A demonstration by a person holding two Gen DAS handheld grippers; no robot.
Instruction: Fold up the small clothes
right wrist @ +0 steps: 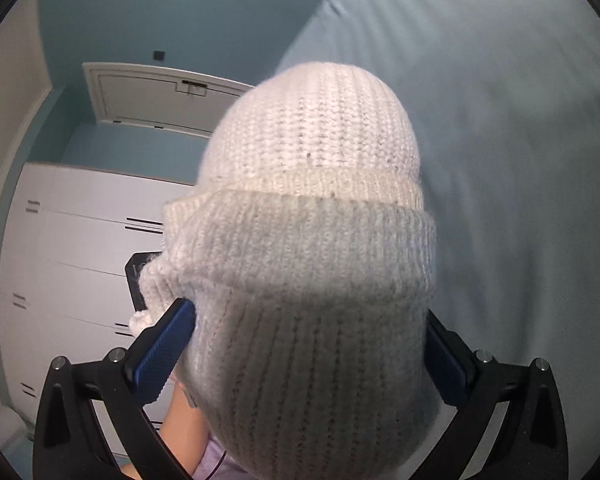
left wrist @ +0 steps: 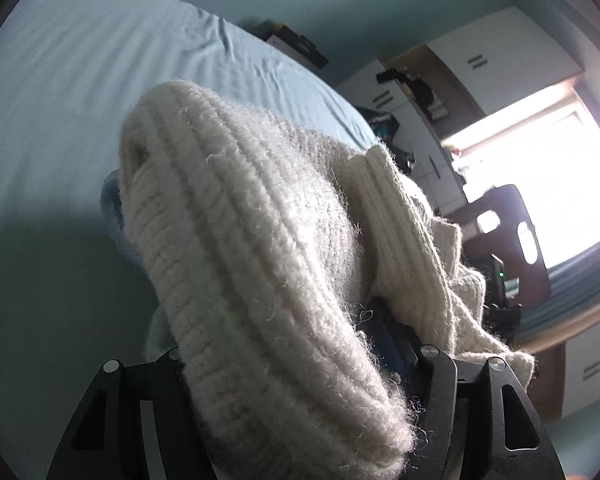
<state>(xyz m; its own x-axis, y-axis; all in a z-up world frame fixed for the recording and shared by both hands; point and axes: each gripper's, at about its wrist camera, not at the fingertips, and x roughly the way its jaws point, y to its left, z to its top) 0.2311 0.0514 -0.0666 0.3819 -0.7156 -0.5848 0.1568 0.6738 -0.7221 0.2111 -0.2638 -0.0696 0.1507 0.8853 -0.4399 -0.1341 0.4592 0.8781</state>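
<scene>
Knit hat [right wrist: 312, 264] hides both grippers' fingertips

We see our left gripper [left wrist: 300, 364] and right gripper [right wrist: 308, 344] as black frames with triangular cut-outs and round silver screws; textured blue pads [right wrist: 162, 354] line the right fingers. Below, we wear what may be a pale lilac garment [right wrist: 216, 462], with a thin dark cord.

I saw one cream ribbed knit garment [left wrist: 268, 264], thick and fuzzy, bunched into a rounded lump. Its ribbed cuff [right wrist: 300, 240] was folded back over the body, and it hung lifted clear of the pale blue bed [left wrist: 80, 100].
</scene>
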